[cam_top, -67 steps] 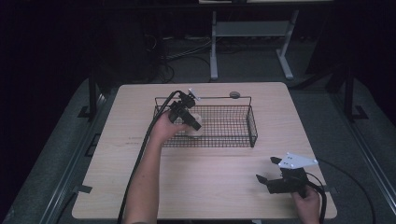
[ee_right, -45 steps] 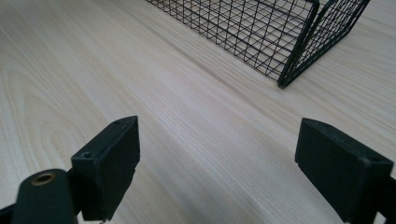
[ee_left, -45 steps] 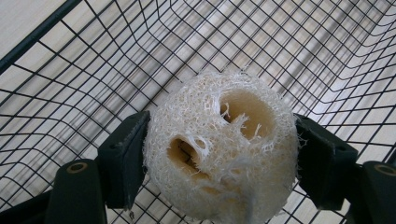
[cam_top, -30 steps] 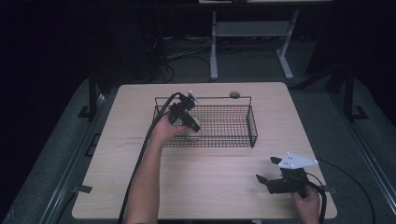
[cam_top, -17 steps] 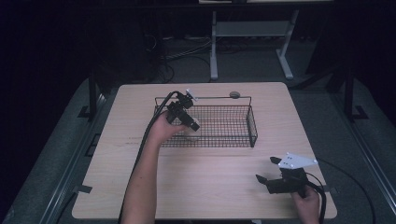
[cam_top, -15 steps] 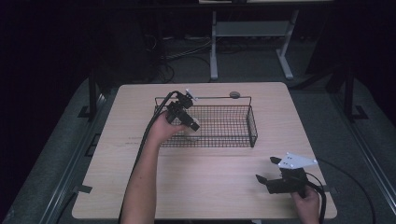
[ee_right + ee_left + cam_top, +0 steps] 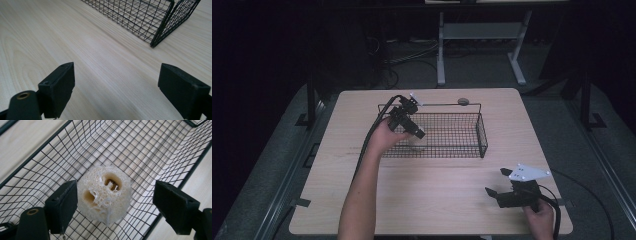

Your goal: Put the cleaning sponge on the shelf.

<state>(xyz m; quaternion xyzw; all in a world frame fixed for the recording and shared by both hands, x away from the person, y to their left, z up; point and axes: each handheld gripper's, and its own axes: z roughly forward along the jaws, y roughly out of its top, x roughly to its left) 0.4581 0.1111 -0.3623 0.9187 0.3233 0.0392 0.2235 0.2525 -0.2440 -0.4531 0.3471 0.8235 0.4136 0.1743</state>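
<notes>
A pale loofah sponge piece [image 7: 103, 195] with two holes lies on the floor of the black wire basket [image 7: 155, 142]. My left gripper [image 7: 117, 202] stands open around it, the left jaw close against the sponge and the right jaw well apart. In the high view the left gripper [image 7: 418, 133] reaches down into the left end of the basket [image 7: 482, 136]. My right gripper [image 7: 496, 181] rests open near the table's front right corner. Between its jaws, the right gripper [image 7: 125, 87] has nothing but bare wood, and a basket corner [image 7: 160, 27] lies ahead of it.
A small round grey disc [image 7: 463, 101] sits at the table's far edge behind the basket. The light wooden table [image 7: 437, 190] stretches between the basket and the front edge. A metal stand [image 7: 482, 32] is on the floor beyond.
The left gripper has drifted slightly left and up over the basket's left end. The right gripper has not moved.
</notes>
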